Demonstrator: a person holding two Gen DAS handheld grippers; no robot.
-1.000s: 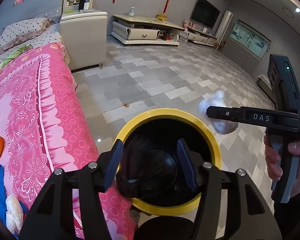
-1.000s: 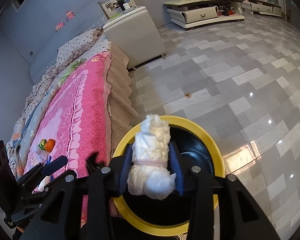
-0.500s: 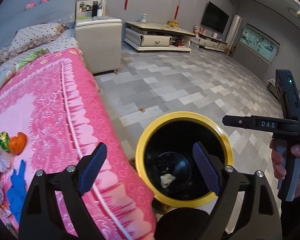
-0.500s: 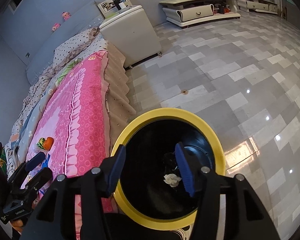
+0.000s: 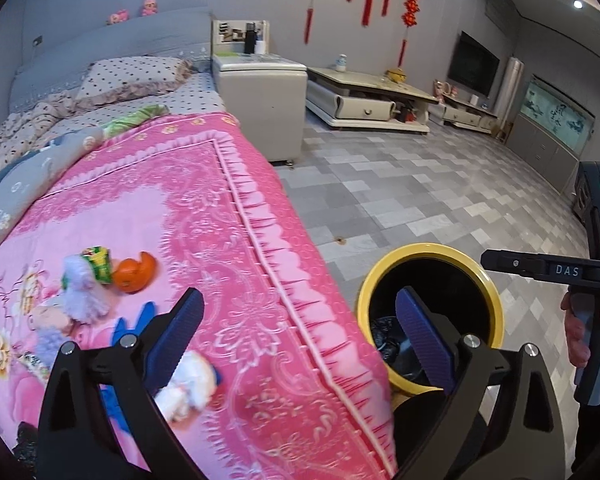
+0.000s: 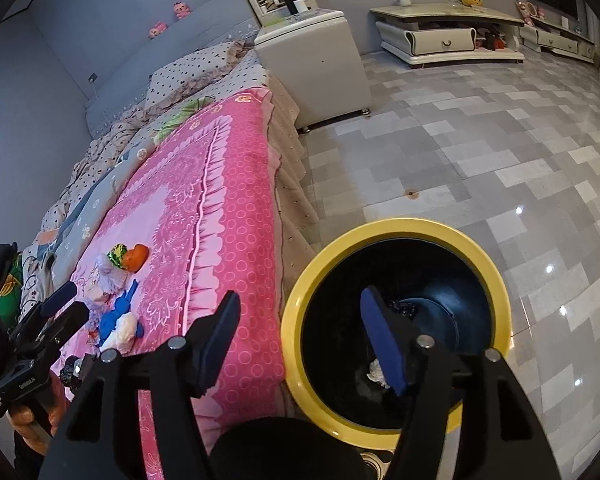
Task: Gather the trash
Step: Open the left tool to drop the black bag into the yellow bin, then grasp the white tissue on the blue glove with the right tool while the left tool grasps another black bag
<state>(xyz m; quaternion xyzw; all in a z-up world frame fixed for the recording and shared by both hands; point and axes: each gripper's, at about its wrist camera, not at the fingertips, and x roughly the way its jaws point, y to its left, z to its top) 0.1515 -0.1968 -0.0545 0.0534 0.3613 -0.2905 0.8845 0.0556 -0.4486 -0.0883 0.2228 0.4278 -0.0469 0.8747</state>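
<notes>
Holding both claws spread w/ nothing between the pads, I had my left claw (image 5: 300,344) over the edge of the bed, its blue pads wide apart: left pad above the pink blanket (image 5: 204,216), right pad in front of the bin's mouth. My right claw (image 6: 300,344) was also gaping, left pad over the blanket edge, right pad over the bin opening.

Yellow-rimmed bin (image 6: 452,236) stood on the tiled floor (image 6: 480,128) just beside the bed, black inside. One white crumpled wad (image 6: 376,372) lay at the bottom, partly hidden behind my right pad; something dark & crinkled sat near it, couldn't tell what.

Rest of the trash was on the blanket, in a loose cluster well apart from the bin: orange peel (image 5: 134,274) touching a green-yellow wrapper (image 5: 98,264), a white tissue lump (image 5: 82,292) next to those, a blue scrap (image 5: 134,322) nearer me, & another white wad (image 5: 188,384) right under my left pad.

Beige cabinet (image 5: 260,108) stood by the bed near the pillows.
</notes>
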